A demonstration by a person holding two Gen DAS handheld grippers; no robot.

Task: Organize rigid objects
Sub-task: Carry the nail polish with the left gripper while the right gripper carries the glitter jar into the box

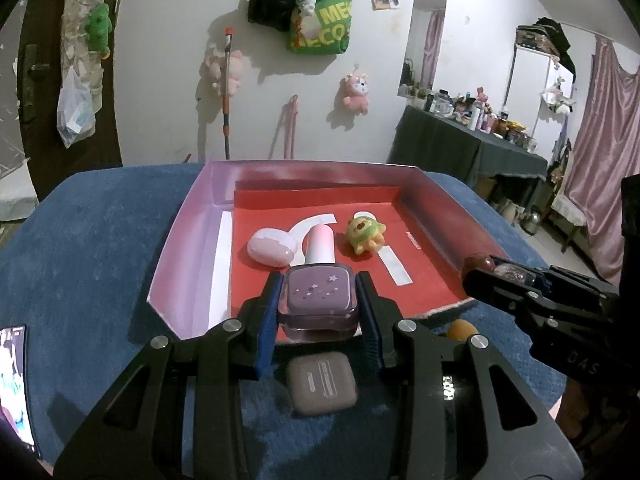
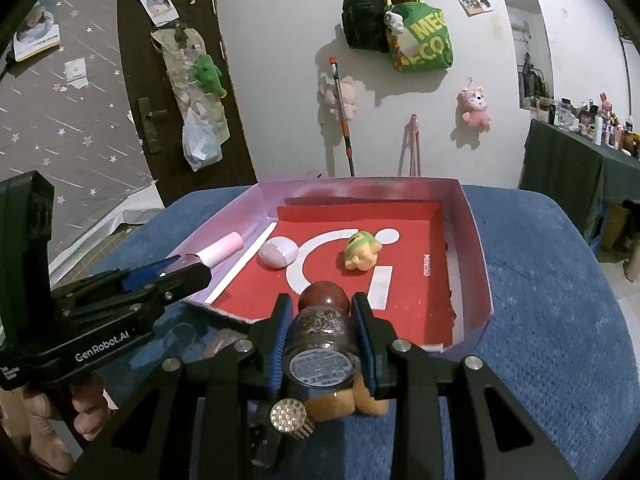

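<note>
Two items in the box: a pale lilac egg-shaped case (image 1: 271,249) and a small yellow-green figurine (image 1: 365,235) lie on the red floor of the pink-walled box (image 1: 188,240), centre of the left wrist view.
Left gripper (image 1: 319,300): closed on a purple nail-polish bottle (image 1: 318,294) with a pink cap, held at lower centre over the box's near edge.
Right gripper (image 2: 322,344): closed on a glitter-filled bottle (image 2: 322,332) with a dark red round cap, also at the box's near edge.
Progress: judged roughly midway; two things are stowed and two are in the grippers, not yet set down.
Left on the cloth: a brown rounded-square case (image 1: 322,388), an orange soft-looking lump (image 2: 348,402) and a small gold studded object (image 2: 289,416) remain on the blue cloth (image 1: 100,260) outside the box.
Only in the left wrist view: the whole brown case, and a lit phone screen (image 1: 14,384) at the lower left edge.
Only in the right wrist view: the gold studded object, the label on the glitter bottle's base, and a hand (image 2: 86,412) gripping the left tool's handle at lower left.
</note>
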